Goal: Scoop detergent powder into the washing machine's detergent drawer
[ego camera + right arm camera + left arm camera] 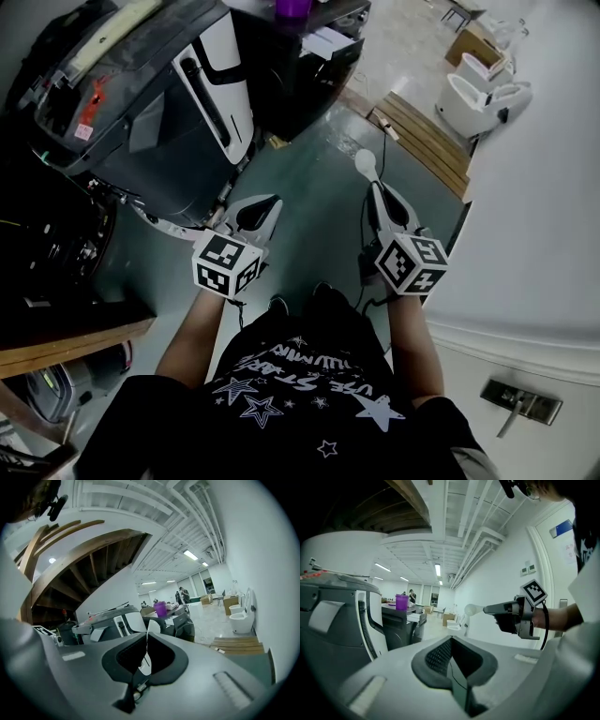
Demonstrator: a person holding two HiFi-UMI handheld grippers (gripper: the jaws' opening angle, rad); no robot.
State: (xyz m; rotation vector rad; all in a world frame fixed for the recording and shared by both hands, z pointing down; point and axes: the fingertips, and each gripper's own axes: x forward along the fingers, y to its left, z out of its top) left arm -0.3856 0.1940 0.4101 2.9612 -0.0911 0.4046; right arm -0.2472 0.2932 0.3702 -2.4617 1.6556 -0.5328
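Now, right hand-held gripper (379,187) grasping scoop (367,165), left hand-held gripper (261,204) clenched empty, probable washer (169,122) nearby.

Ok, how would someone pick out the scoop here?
Right of the big grey washing machine, the right gripper points forward over the floor. The scoop juts from its closed jaws: a small white round-bowled spoon, the only thing either gripper holds.

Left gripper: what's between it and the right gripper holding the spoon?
Only bare floor, shown in the head view; the left gripper and right gripper, with its spoon, stand apart.
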